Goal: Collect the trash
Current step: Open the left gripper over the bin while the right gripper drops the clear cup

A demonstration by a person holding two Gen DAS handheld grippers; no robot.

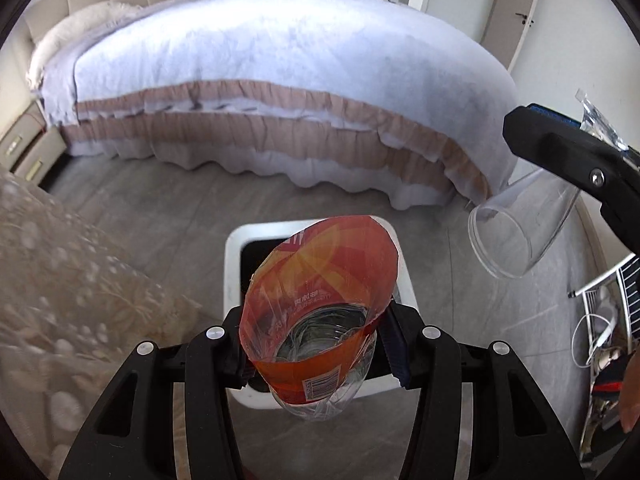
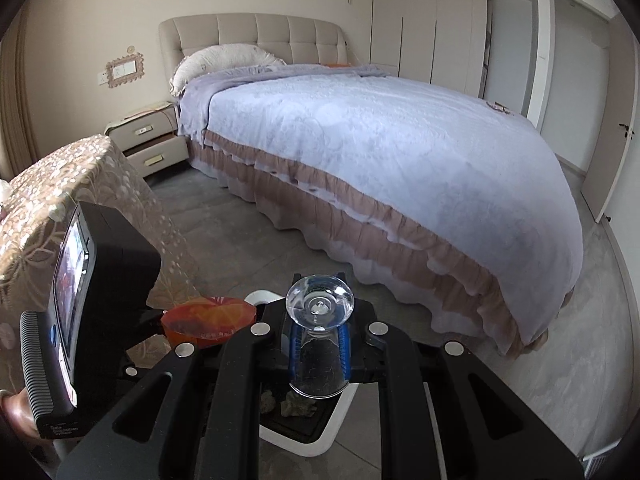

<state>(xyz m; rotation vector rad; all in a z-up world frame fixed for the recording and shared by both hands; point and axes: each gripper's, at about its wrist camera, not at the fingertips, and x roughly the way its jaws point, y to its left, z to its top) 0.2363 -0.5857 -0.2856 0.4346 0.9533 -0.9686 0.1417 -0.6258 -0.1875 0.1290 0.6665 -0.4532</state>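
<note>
Gripping a crumpled clear plastic bottle with an orange label [image 1: 316,312] at lower centre, left gripper [image 1: 316,356] over the white square trash bin [image 1: 234,256], right gripper [image 2: 319,354] clamped on a clear plastic cup [image 2: 320,360], frame centre-bottom, above the bin.

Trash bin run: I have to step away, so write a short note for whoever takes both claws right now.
Left claw: shut on the cut plastic bottle with the orange label, held over the white trash bin.
Right claw: shut on a clear plastic cup, above the bin's right side.
Bin: on the grey floor by the bed, some scraps already inside.
Done: both items picked up and brought to the bin.
Left: open each claw to drop bottle and cup in, then look for more trash.
</note>
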